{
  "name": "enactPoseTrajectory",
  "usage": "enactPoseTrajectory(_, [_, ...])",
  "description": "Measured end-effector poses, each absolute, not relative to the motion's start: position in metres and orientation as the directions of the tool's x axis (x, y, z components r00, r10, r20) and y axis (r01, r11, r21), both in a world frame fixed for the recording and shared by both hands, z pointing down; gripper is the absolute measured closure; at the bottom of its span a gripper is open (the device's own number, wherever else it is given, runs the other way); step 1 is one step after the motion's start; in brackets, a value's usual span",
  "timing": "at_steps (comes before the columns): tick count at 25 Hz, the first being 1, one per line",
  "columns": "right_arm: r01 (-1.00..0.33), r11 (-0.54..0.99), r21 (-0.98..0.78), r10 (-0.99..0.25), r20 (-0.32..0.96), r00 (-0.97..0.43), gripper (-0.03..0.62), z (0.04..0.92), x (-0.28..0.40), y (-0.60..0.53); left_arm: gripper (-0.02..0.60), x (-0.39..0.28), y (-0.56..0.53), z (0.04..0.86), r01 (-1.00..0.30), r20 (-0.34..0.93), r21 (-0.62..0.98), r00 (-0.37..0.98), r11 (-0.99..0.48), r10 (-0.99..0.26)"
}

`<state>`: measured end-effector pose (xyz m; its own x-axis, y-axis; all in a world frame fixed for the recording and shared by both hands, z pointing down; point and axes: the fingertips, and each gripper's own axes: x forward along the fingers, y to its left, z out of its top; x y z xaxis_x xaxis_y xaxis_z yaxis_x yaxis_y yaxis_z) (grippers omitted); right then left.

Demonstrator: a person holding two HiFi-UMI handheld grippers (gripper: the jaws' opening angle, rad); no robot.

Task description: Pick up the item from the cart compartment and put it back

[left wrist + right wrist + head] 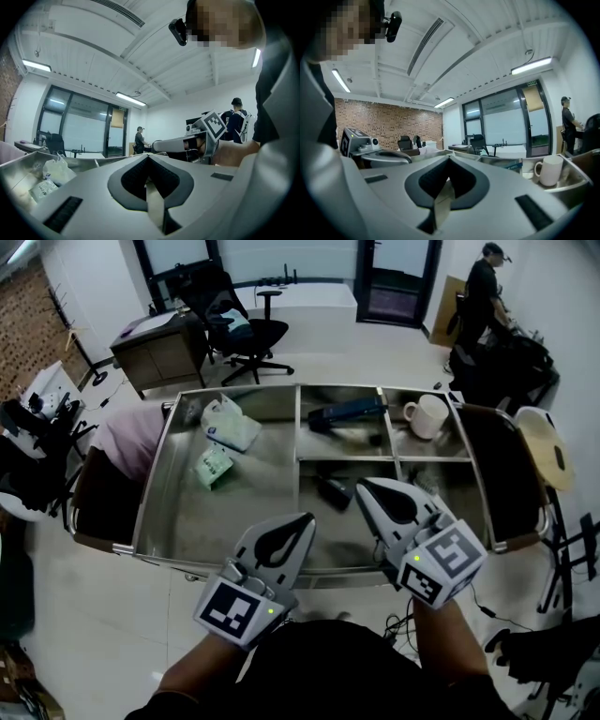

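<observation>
The steel cart point(150, 507) has several compartments. A white mug point(428, 415) stands in the far right one and also shows in the right gripper view point(550, 170). A dark blue item point(345, 413) lies in the far middle compartment, and a black item point(333, 491) lies in the near middle one. The big left compartment holds a white plastic bag point(230, 423) and a green packet point(214, 467). My left gripper point(298, 519) hovers at the cart's near edge, shut and empty. My right gripper point(361, 486) sits a little higher over the near middle compartment, also shut and holding nothing.
A black office chair point(239, 329) and a desk point(155, 348) stand beyond the cart. A person point(483, 296) stands at the back right. A round wooden seat point(548, 451) is right of the cart, a pink cloth point(131, 437) left of it.
</observation>
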<state>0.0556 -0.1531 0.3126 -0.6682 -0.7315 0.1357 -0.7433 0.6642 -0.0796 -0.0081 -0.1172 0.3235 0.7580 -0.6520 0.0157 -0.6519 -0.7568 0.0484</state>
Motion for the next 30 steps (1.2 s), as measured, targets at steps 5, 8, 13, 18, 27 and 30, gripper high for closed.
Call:
enactPoseTrajectory(5, [-0.749, 0.656, -0.097, -0.743, 0.095, -0.663, 0.582, 0.309, 0.064, -0.138, 0.581, -0.006, -0.111, 0.318, -0.649, 0.003, 0.044, 0.76, -0.76, -0.649])
enactPoseTrajectory(8, [-0.751, 0.651, -0.112, -0.748, 0.072, -0.659, 0.582, 0.307, 0.069, -0.129, 0.581, -0.006, -0.107, 0.316, -0.649, 0.002, 0.043, 0.76, -0.759, -0.65])
enactPoseTrajectory(13, [-0.761, 0.638, -0.119, -0.763, 0.036, -0.645, 0.582, 0.305, 0.08, -0.113, 0.581, -0.005, -0.099, 0.317, -0.646, 0.004, 0.045, 0.763, -0.762, -0.647])
enactPoseTrajectory(18, [-0.776, 0.617, -0.128, -0.78, 0.03, -0.625, 0.582, 0.313, 0.093, -0.101, 0.581, -0.01, -0.094, 0.323, -0.654, 0.015, 0.054, 0.756, -0.754, -0.654])
enactPoseTrajectory(27, [-0.779, 0.614, -0.125, -0.779, 0.06, -0.624, 0.582, 0.329, 0.096, -0.091, 0.581, -0.006, -0.093, 0.322, -0.65, 0.017, 0.046, 0.759, -0.758, -0.65])
enactPoseTrajectory(30, [-0.785, 0.607, -0.122, -0.785, 0.058, -0.617, 0.583, 0.331, 0.098, -0.092, 0.581, -0.003, -0.093, 0.322, -0.647, 0.016, 0.044, 0.763, -0.761, -0.647])
